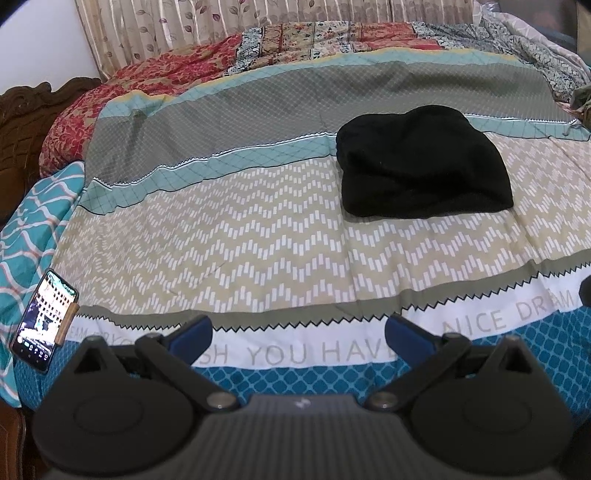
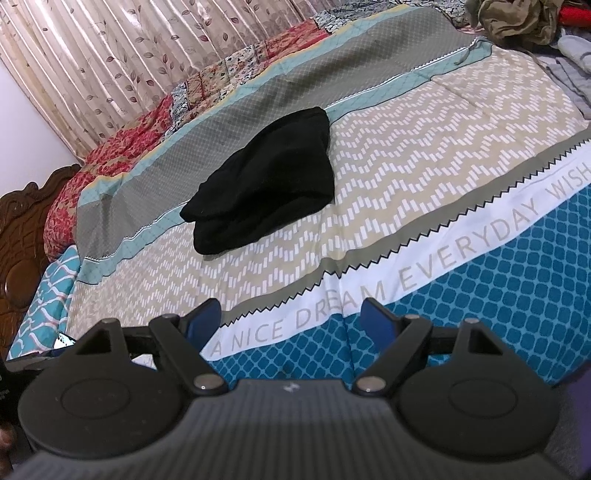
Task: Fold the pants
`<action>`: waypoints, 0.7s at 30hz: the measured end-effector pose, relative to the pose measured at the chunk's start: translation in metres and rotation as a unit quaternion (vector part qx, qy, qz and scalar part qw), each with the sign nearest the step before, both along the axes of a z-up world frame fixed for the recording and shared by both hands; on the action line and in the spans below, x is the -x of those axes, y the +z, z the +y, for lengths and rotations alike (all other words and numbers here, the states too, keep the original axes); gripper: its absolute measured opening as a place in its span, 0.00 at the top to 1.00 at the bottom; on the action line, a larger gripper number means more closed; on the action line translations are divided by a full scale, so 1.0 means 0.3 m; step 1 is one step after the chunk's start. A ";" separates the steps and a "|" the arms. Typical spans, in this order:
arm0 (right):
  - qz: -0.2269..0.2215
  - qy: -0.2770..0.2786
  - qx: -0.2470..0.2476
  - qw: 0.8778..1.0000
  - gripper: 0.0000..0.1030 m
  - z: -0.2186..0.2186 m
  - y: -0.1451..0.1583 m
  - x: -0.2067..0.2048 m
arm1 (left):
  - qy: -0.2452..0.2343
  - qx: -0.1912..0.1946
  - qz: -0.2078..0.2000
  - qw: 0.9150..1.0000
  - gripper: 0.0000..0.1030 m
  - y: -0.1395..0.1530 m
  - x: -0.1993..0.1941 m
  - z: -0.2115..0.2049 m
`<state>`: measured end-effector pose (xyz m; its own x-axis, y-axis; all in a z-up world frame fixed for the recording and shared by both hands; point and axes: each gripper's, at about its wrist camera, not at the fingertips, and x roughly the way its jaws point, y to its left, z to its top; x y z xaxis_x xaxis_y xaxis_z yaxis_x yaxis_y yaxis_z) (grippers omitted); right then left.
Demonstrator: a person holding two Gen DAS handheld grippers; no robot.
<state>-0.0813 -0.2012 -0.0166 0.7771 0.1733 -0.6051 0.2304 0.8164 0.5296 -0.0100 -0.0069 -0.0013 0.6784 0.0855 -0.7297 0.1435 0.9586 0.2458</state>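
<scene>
bed [image 1: 258, 236] w/ patterned cover fills both views. black pants [image 1: 424, 162] lie folded in a compact stack mid-bed, far from both tools; long axis runs near-to-far, narrower end far. phone [image 1: 44, 321] at near left edge. left gripper [image 1: 298, 334] & right gripper [image 2: 291, 319] both spread wide, holding nothing.

Home bedroom. Bed with patterned bedspread [image 1: 258, 229] printed "NICE DREAM" fills the view ahead of both tongs; red floral quilt [image 1: 110, 107] at its far left, carved wooden headboard [image 2: 22, 236] left, leaf-print curtains [image 2: 92, 55] beyond, phone [image 1: 44, 319] near-left, heaped clothes [image 2: 517, 18] far right.
</scene>
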 end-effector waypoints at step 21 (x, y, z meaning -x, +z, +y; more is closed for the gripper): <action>-0.006 -0.008 -0.003 1.000 0.18 -0.013 0.007 0.005 | -0.005 -0.003 0.009 1.000 0.00 -0.007 -0.001 -0.010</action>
